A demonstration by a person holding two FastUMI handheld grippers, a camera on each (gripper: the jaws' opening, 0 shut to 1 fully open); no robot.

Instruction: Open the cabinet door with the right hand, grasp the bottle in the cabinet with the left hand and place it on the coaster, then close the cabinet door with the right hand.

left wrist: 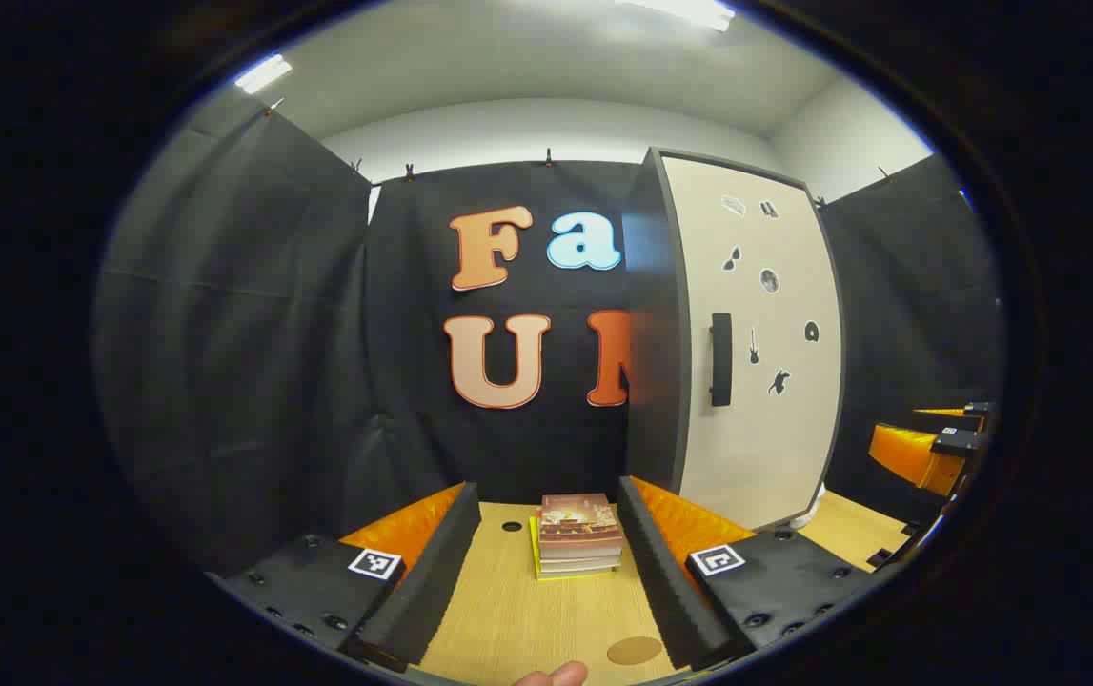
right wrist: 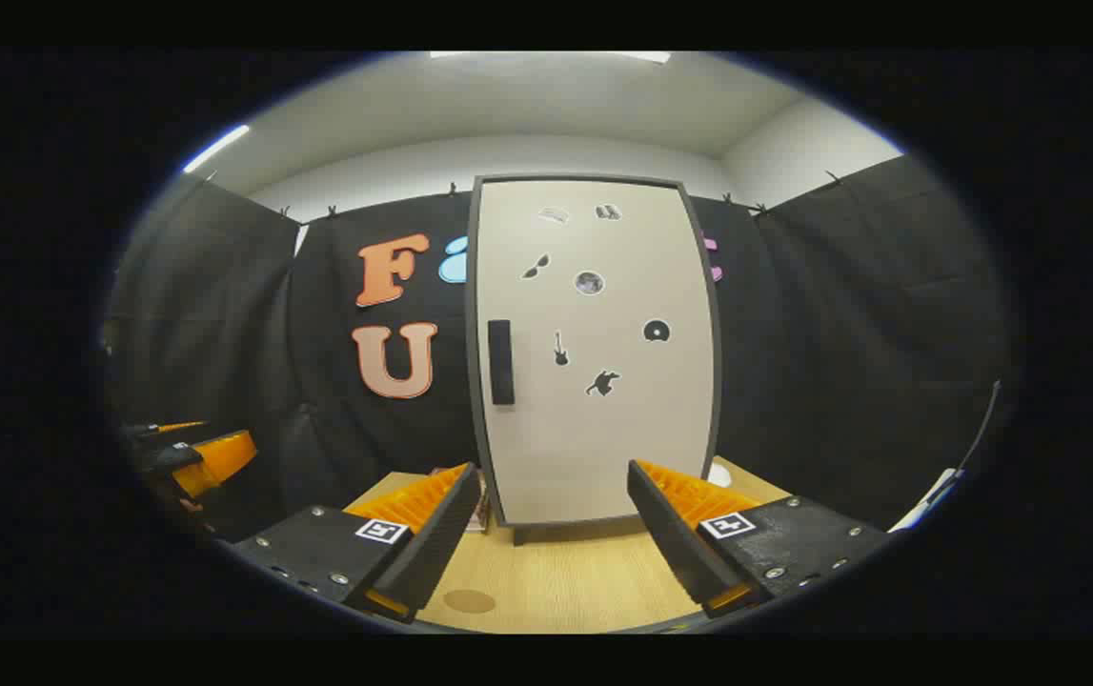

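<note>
A: Near us, the left gripper [left wrist: 546, 581] holds its jaws apart above the counter [left wrist: 508, 619], the coaster [left wrist: 634, 651] between them.

B: The right gripper [right wrist: 551, 538] is likewise spread. Beyond lie stacked books [left wrist: 579, 535], then the cabinet door [right wrist: 603, 429], closed; we cannot see the bottle.

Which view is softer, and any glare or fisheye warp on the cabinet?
Right gripper view: softer and dimmer overall, cabinet door edges bowed by the fisheye, no glare on it. Left gripper view: sharper on the books, but the cabinet's dark side panel is smeared; a ceiling light blows out.
</note>
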